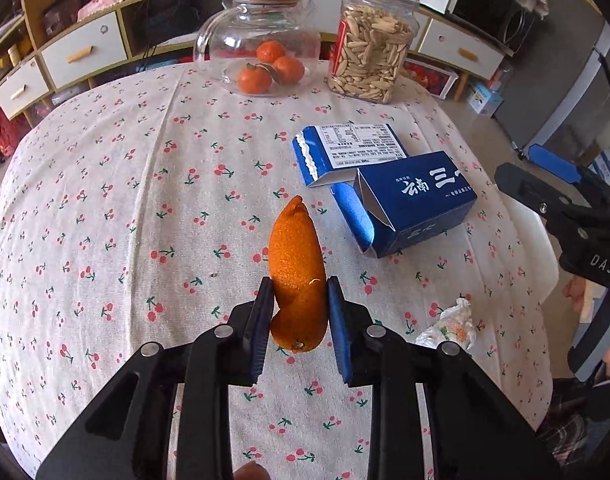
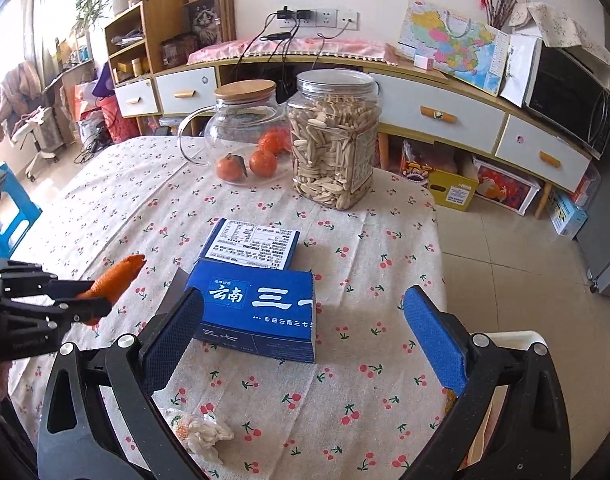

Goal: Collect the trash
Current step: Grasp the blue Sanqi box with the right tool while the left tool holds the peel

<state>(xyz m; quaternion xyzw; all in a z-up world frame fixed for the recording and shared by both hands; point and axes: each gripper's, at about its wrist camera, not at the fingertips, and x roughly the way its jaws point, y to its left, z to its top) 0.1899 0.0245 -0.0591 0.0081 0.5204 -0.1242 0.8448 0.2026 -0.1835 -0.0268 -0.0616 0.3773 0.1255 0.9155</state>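
Presently, from left to right:

- The left tongs (image 1: 300, 300) are clenched on a piece of orange peel (image 1: 297, 264), which is bright orange with a pebbled skin and curled to a pointed tip.
- The peel sits between the two blue pads, its tip reaching beyond them, and it is raised above the cherry-print worktop (image 1: 105, 200).
- In the right wrist view the same peel (image 2: 115, 280) juts from the left tongs (image 2: 85, 298) at the left edge; its lower part is hidden by the black fingers.
- A crumpled white wrapper (image 2: 201, 432) with an orange patch lies on the worktop, close under the left finger of the right tongs (image 2: 303, 332); part of it is covered by that finger.
- The right tongs are released, jaws spread wide, with a blue carton (image 2: 261, 312) lying between and beyond them.
- A second blue carton (image 2: 253, 246), label upward, touches the first at its far side.
- Further back stand a glass jug (image 2: 245, 128) of tangerines and a jar of seeds (image 2: 333, 140).
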